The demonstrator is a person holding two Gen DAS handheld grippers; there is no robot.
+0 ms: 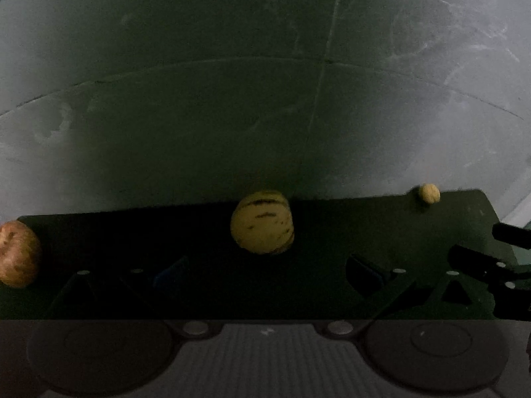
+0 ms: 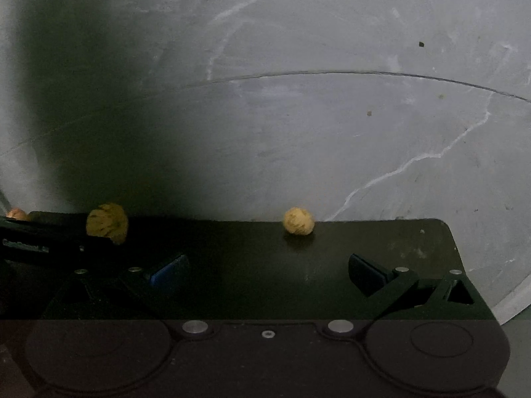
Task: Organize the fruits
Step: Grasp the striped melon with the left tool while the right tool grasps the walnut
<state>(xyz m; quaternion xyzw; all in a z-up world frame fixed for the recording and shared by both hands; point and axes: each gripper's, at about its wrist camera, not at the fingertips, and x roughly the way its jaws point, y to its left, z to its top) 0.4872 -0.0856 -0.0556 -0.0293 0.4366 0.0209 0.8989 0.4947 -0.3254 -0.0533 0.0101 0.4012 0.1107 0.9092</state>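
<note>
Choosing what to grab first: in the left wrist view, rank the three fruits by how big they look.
1. Striped yellow fruit.
2. Reddish fruit; cut off by the frame edge, so this ranking is unsure.
3. Small tan fruit; farther away, which shrinks it.

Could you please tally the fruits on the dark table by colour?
Yellow with dark streaks: 1, the melon
Reddish: 1, the apple
Small tan: 1, the nut-like fruit
Total: 3
</note>
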